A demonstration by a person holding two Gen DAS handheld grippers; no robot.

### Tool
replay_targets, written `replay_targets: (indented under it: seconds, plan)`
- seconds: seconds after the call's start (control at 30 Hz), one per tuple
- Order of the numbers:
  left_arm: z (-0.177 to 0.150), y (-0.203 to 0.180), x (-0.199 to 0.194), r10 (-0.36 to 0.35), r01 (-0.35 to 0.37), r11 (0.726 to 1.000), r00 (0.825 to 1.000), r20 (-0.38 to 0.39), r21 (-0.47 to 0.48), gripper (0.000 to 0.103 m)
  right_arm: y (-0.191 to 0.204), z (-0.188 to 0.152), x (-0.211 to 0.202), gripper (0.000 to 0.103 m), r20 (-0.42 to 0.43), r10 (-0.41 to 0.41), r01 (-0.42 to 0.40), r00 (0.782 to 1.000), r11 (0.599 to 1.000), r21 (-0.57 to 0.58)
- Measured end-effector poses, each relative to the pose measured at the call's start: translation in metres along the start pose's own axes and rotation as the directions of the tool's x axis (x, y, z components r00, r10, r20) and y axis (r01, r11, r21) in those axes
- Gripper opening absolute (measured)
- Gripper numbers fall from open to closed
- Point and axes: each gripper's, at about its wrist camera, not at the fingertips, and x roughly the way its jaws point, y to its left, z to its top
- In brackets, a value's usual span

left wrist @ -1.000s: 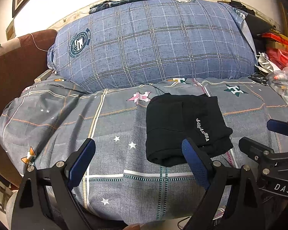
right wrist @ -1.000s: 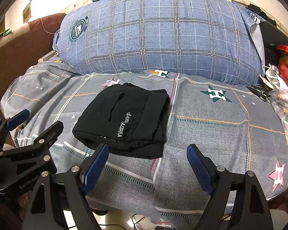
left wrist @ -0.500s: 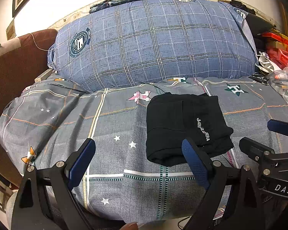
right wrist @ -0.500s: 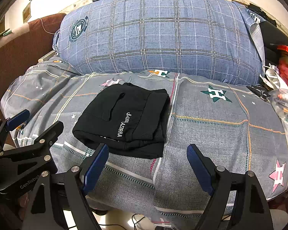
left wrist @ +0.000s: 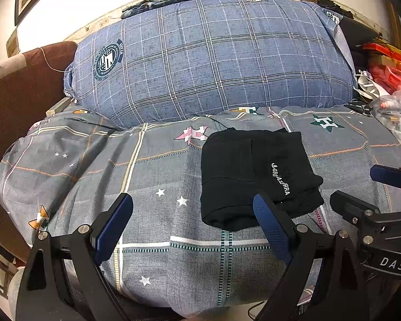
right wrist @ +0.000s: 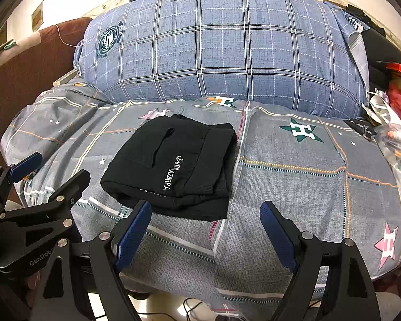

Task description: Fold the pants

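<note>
Black pants (left wrist: 256,176) (right wrist: 173,168) lie folded into a compact rectangle on the grey patterned bedspread (left wrist: 152,176), white lettering facing up. My left gripper (left wrist: 192,206) hovers at the near edge of the bed, open, its right finger just in front of the bundle's near edge, nothing between the pads. My right gripper (right wrist: 205,214) is open too, held at the near side of the pants and empty. Each gripper shows at the edge of the other's view: the right one (left wrist: 361,187) and the left one (right wrist: 53,168).
A large blue plaid pillow (left wrist: 211,61) fills the back of the bed. A brown headboard or sofa (left wrist: 18,93) stands at the left. Plastic bags and red packaging (left wrist: 387,80) crowd the right side. Cables lie on the floor below the bed edge (right wrist: 189,305).
</note>
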Motion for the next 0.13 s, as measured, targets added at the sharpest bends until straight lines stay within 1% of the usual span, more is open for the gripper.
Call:
replay_targets:
  seconds: [0.13]
  plan:
    - [0.0002,0.0024,0.0001,-0.008,0.008,1.0,1.0,0.0,-0.011,0.093,0.0003,-0.0016,0.0012,0.085,-0.002,0.0,0.0,1.0,1.0,-0.005]
